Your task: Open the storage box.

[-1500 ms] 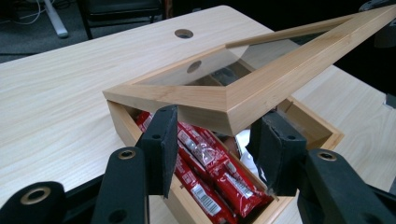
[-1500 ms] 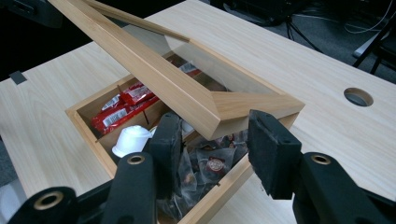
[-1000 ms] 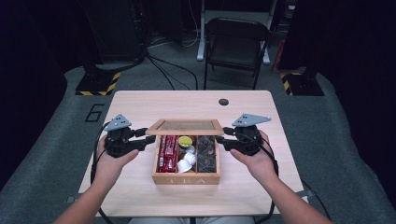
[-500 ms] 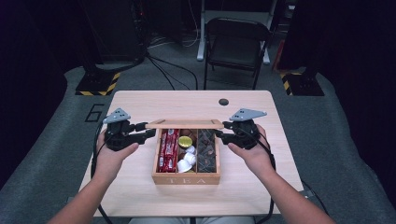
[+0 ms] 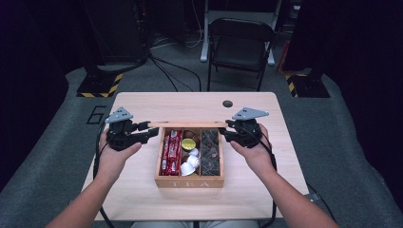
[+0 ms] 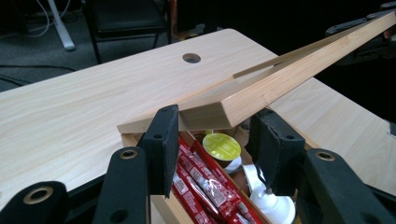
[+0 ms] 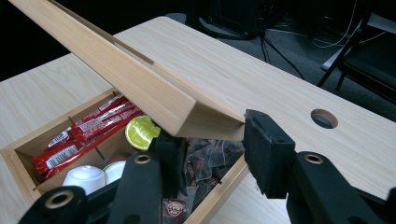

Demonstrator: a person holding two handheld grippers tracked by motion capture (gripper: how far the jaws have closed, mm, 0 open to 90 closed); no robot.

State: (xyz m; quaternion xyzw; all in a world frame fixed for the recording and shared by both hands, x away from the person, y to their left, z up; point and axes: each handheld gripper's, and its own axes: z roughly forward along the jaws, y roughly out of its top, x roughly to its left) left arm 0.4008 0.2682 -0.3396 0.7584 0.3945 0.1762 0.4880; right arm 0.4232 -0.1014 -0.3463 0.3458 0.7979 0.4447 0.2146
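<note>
A wooden tea box (image 5: 189, 182) stands mid-table with red sachets (image 5: 171, 152), a yellow capsule (image 5: 188, 144), white capsules (image 5: 189, 164) and dark tea bags (image 5: 210, 152) inside. Its wooden lid (image 5: 187, 124) hangs tilted low over the back of the box. My left gripper (image 5: 151, 132) is shut on the lid's left front corner (image 6: 205, 112). My right gripper (image 5: 227, 130) holds the right corner (image 7: 201, 116); its jaws have just been closing, and the pads (image 7: 264, 137) now press on the lid.
The light wooden table (image 5: 142, 199) has a round cable hole (image 5: 227, 103) behind the box. A black folding chair (image 5: 240, 42) and cables stand on the grey floor beyond the table's far edge.
The lid has swung down from a more upright stand toward the box and now shows edge-on. Both hands stayed at the lid's corners.
</note>
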